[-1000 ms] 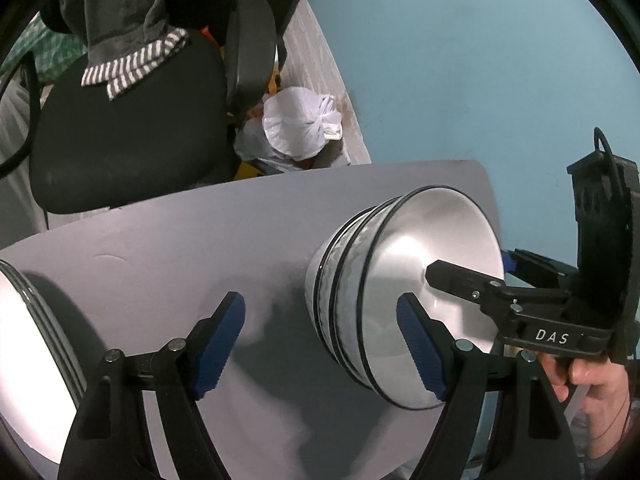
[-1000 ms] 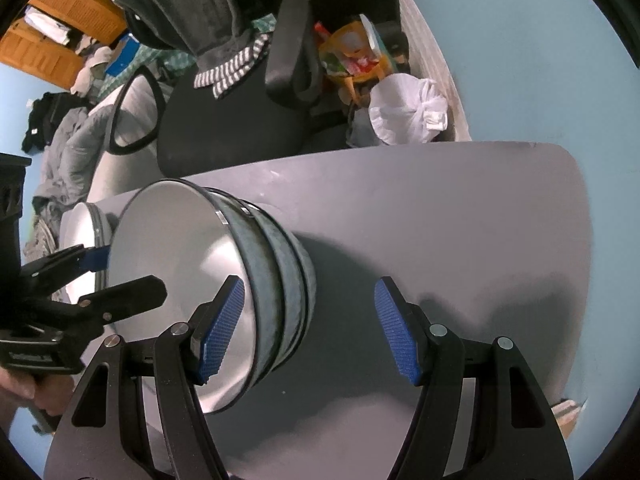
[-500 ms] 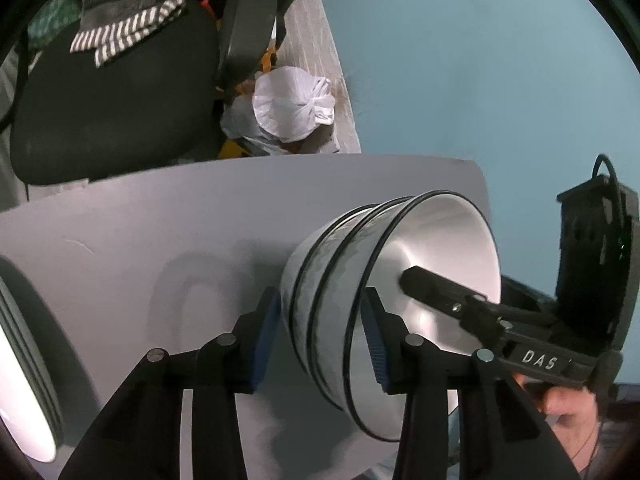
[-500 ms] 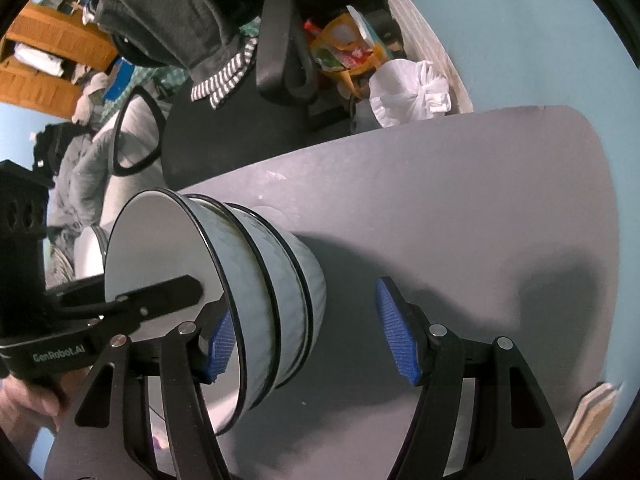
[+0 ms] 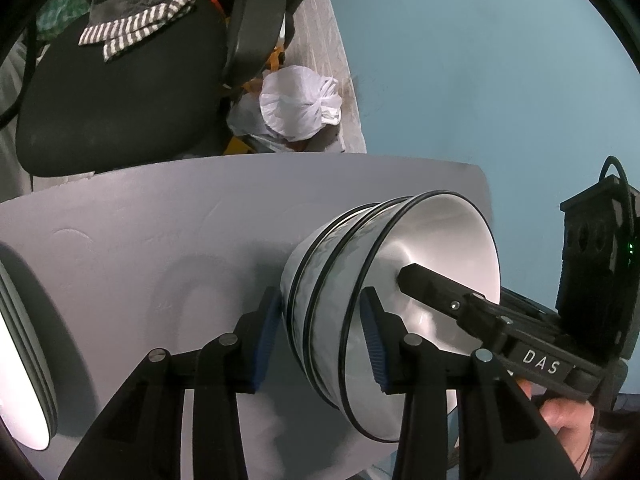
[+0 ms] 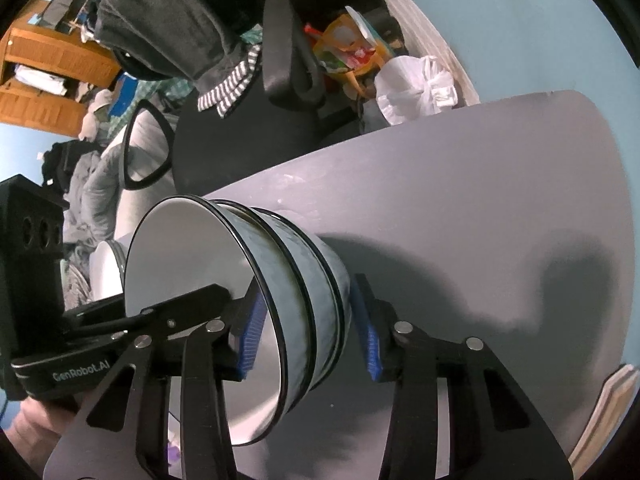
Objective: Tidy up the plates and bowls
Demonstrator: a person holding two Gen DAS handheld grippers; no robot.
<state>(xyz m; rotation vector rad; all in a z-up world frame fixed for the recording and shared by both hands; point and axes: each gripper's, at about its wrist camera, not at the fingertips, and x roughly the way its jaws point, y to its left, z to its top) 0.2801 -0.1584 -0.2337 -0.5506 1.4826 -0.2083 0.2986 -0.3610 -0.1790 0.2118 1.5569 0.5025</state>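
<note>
Plainly, both grippers are clamped on the same stack of nested bowls [image 5: 384,296], which sits at the centre right of the left wrist view and centre left of the right wrist view [image 6: 256,292]. The left gripper [image 5: 320,336] has one blue pad against the outer wall near the base and the other inside the top bowl's rim; the right gripper [image 6: 306,328] pinches the opposite side the same way.

The main risk is the stack coming apart. Each pinch bears on the rim of the top bowl and the wall of the lowest, so the glazed bowls could slide against one another if the two hands tilt or pull unevenly. A twist between the hands might also lever a rim out of the pads. Whether the base rests on the grey table [image 5: 160,216] or is just clear of it cannot be told.

A stack of plates [image 5: 24,340] lies at the far left edge of the left wrist view, well apart from the bowls, with bare tabletop between. Nothing on the table blocks that path. Beyond the table's far edge stand a black office chair [image 5: 116,92] with a striped cloth [image 5: 136,36] on it, and a tied white plastic bag [image 5: 296,104] on the floor by the blue wall; a dropped bowl near that edge would fall towards them.
</note>
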